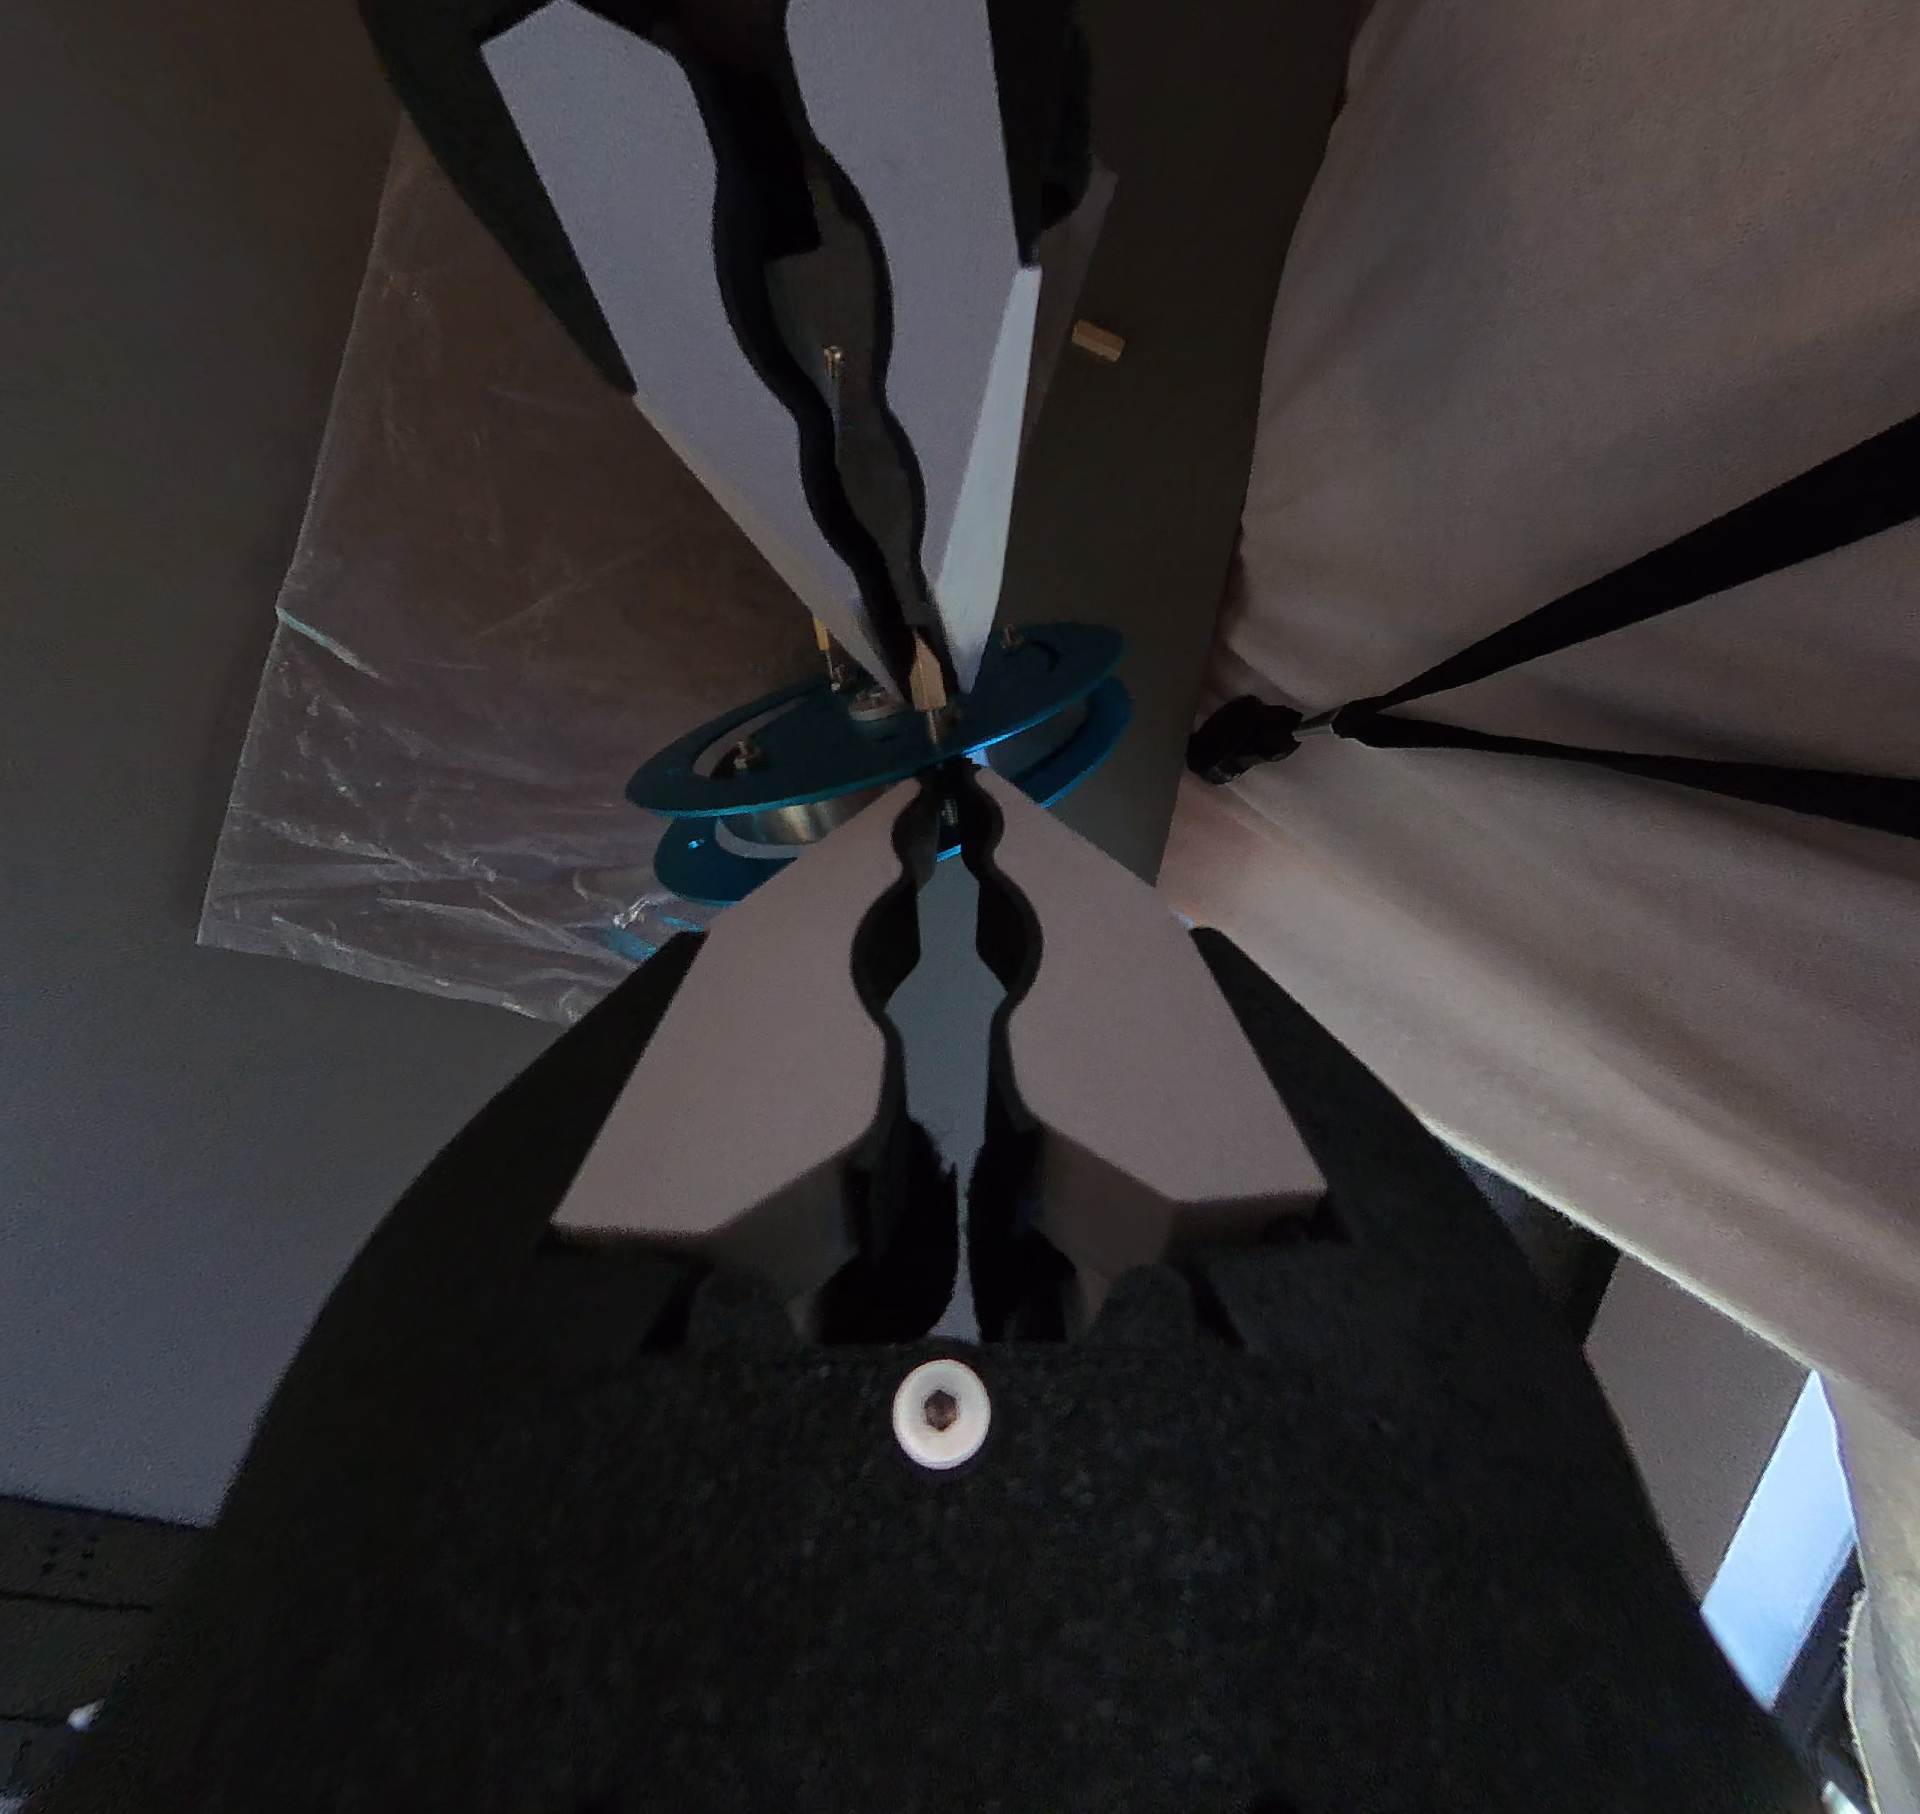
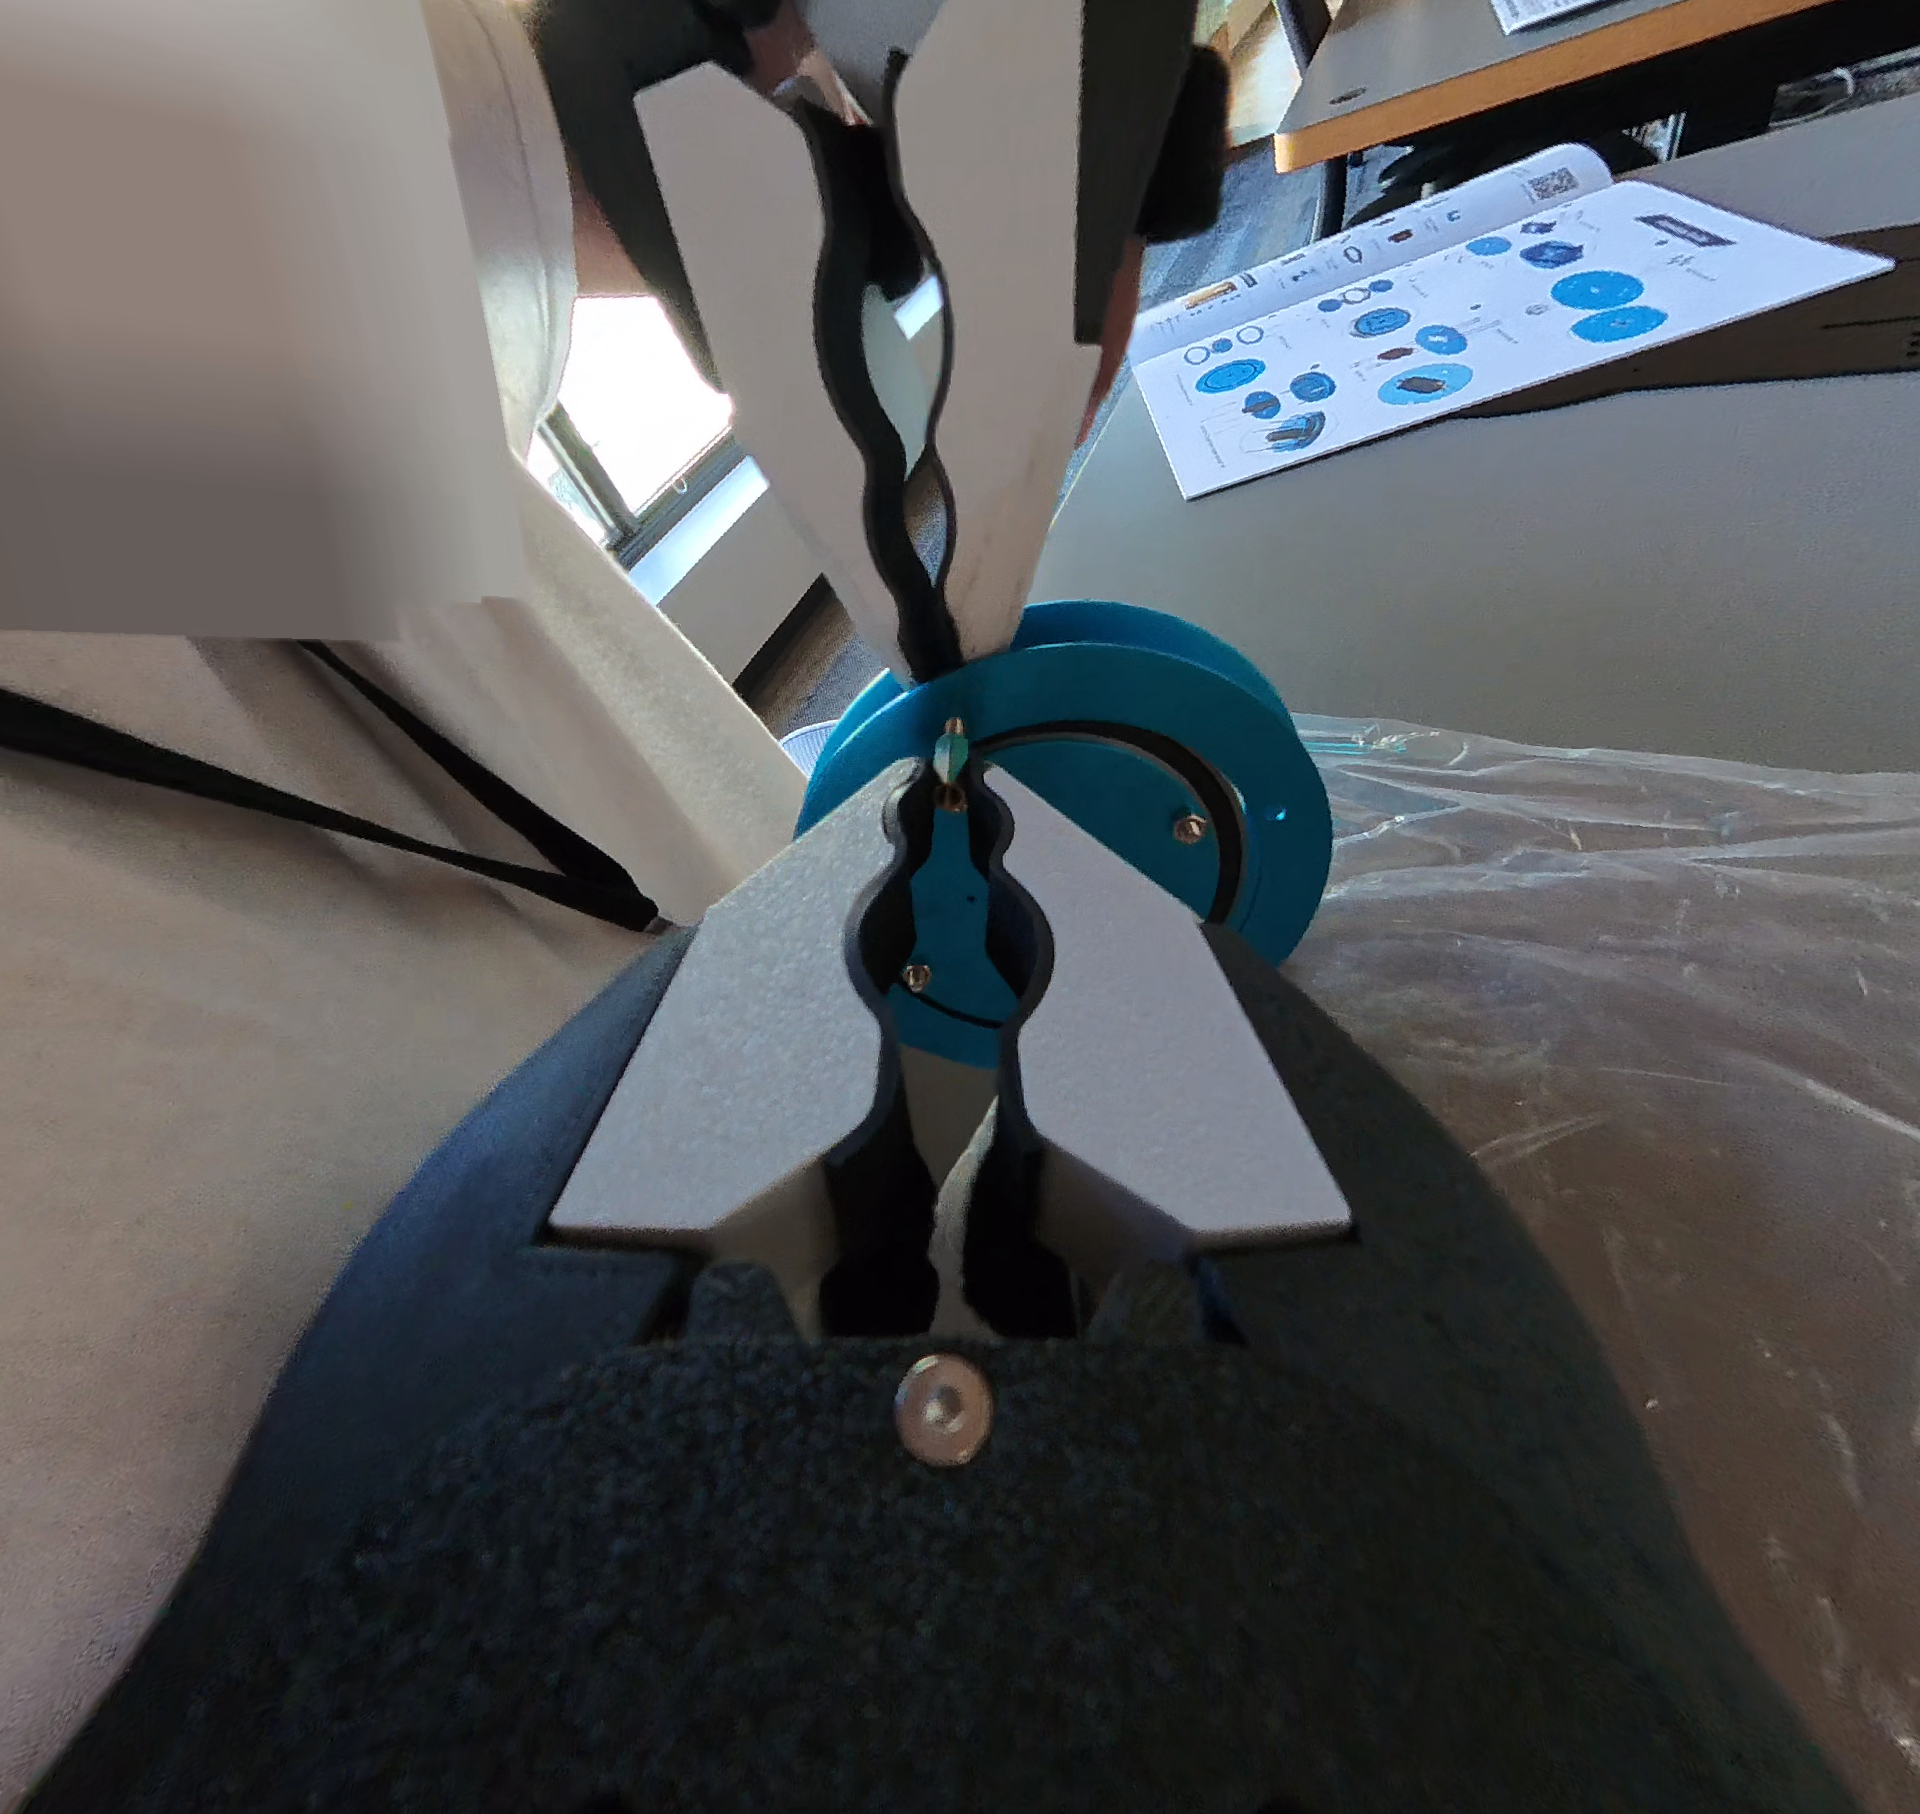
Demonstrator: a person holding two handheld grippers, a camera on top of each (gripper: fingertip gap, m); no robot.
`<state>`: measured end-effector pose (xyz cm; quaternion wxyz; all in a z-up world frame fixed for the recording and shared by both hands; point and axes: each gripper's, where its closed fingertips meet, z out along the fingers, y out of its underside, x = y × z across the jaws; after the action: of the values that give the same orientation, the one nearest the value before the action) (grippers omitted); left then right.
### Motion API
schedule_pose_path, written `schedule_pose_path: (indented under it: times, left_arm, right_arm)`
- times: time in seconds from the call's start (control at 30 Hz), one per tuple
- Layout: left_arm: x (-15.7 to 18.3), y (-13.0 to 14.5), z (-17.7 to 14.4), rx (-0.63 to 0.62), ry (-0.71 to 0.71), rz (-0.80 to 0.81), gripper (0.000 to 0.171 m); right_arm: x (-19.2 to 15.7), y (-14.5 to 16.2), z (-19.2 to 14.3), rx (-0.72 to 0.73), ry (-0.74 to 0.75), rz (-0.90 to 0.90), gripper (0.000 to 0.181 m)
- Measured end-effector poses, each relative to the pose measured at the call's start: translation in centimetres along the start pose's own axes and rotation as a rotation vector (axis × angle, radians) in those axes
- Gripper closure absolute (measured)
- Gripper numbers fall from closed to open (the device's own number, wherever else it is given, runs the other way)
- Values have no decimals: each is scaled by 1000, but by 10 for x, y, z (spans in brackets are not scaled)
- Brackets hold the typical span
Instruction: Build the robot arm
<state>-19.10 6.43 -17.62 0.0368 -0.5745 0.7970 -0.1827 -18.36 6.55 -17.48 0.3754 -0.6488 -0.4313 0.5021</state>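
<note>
Meeting tip to tip, your 2 grippers close in on the blue disc assembly (image 2: 1132, 777) from opposite sides, and it hangs between them above the counter (image 2: 1455, 559). Your left gripper (image 1: 940, 777) has its fingers drawn nearly together, the tips pinching the edge of the upper blue plate near a small brass standoff (image 1: 925, 689). Your right gripper (image 2: 951, 777) is likewise almost closed, its tips nipping a small brass-and-teal fastener (image 2: 951, 756) at the rim of the disc face. In each wrist view the other gripper reaches down from the top, its white fingers narrowed to a point on the same part. A clear plastic bag (image 2: 1621, 933) lies on the counter under and beside the assembly, and a printed sheet with blue diagrams (image 2: 1455, 310) rests farther back. A person's pale garment with black straps (image 1: 1558, 621) sits close alongside.
</note>
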Motion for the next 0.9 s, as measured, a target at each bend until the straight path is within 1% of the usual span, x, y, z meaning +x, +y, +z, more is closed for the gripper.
schedule_pose_path:
  times: [0.1, 0.23, 0.33, 0.37, 0.43, 0.5, 0.57, 0.63, 0.7, 0.73, 0.77, 0.83, 0.9]
  left_arm:
    - [-3, -1, 0, 12, 18, -11, 169]
    - [-3, -4, 0, 41, 60, -27, 169]
    - [-6, -6, 0, 54, 76, -38, 169]
    - [-6, -6, 0, 54, 82, -40, 169]
    - [-5, -5, -1, 51, 100, -43, 169]
    - [-5, -4, -1, 42, 109, -44, 169]
    - [-4, -4, -1, 31, 110, -40, 169]
    - [-4, -5, 0, 27, 113, -41, 169]
    - [-4, -6, 0, 29, 115, -42, 169]
    - [-4, -7, 0, 31, 115, -41, 169]
    - [-4, -7, 0, 34, 117, -41, 169]
    - [-3, -8, 0, 35, 119, -38, 169]
    - [-3, -8, 0, 39, 117, -38, 169]
  right_arm:
    - [1, -2, -3, 27, 17, -71, 174]
    - [8, -13, -15, 97, 85, -275, 157]
    - [3, -11, -15, 65, 107, -448, 142]
    - [2, -8, -12, 53, 120, -498, 140]
    - [0, -1, -9, 13, 137, -587, 143]
    - [3, -1, -10, 12, 181, -650, 144]
    - [8, -4, -13, 18, 216, -716, 156]
    - [4, -6, -11, 28, 203, -745, 160]
    - [5, 0, -8, -3, 218, -779, 167]
    - [9, 2, -7, -24, 252, -805, 172]
    - [11, 0, -8, -14, 292, -833, 179]
    - [9, 0, -8, -10, 331, -888, 179]
    - [8, -1, -9, -18, 351, -882, 179]
